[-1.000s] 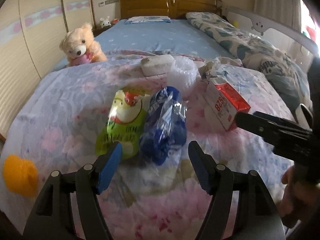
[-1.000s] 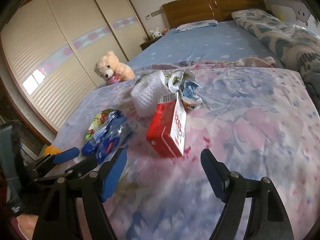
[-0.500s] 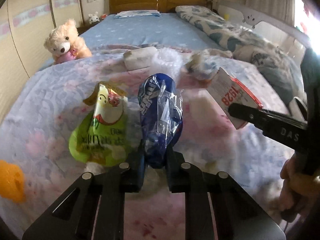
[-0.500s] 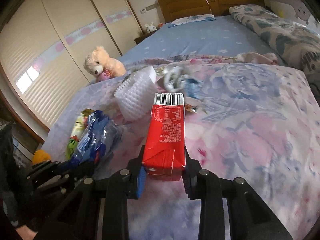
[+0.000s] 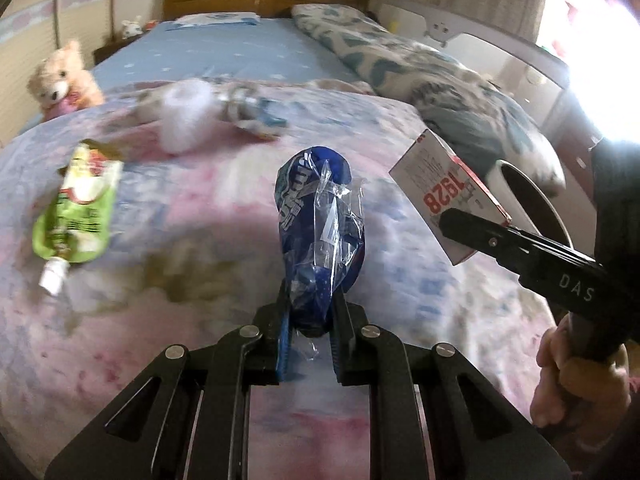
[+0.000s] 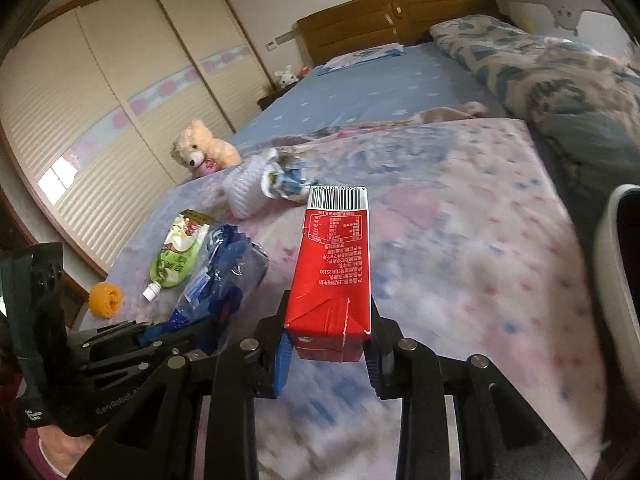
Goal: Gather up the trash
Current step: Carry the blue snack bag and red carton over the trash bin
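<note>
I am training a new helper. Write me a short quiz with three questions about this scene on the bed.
1. True or false: the left gripper is shut on the blue wrapper.
2. What does the right gripper hold?
A. red carton
B. green pouch
C. teddy bear
3. Name the orange thing near the bed's edge.

Key: 1 true; 2 A; 3 orange ball.

"1928" on red carton (image 5: 448,196); perhaps "DAS" on hand-held gripper (image 5: 576,288)
</note>
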Demonstrator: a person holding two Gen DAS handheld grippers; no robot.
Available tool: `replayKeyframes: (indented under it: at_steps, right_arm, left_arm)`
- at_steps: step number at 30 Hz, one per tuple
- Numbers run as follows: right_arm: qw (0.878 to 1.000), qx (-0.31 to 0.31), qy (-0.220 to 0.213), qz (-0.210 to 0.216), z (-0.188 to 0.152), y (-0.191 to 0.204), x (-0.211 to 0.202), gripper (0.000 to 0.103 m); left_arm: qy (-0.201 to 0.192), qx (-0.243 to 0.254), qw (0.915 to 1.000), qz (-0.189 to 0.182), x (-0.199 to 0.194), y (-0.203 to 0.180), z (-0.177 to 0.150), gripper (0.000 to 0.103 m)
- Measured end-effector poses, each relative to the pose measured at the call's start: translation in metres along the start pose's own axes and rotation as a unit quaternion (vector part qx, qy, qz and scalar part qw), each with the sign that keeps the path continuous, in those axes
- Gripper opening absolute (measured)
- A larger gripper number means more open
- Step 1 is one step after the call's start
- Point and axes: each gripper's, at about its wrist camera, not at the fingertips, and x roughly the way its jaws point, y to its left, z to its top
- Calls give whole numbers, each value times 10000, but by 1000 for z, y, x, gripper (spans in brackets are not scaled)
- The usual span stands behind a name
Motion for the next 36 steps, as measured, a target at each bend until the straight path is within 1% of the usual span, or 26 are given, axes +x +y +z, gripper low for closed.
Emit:
replayKeyframes:
  at_steps: [4, 15, 23, 36]
  right_arm:
    - [9998, 66, -81, -149, -9, -15, -22, 31]
    - [9974, 380, -307, -533, -27, -60, -71, 31]
    - [9940, 658, -437, -750, -35, -90, -95, 31]
    - [9869, 984, -671, -1084, -42, -128, -127, 31]
  left_arm:
    - [38, 120, 9998, -172, 3, -22, 1, 14]
    - [75, 462, 9978, -467, 7, -75, 7, 14]
    - [84, 724, 9951, -672, 9, -109, 11, 14]
    - [126, 1026, 9901, -946, 15, -158, 18, 14]
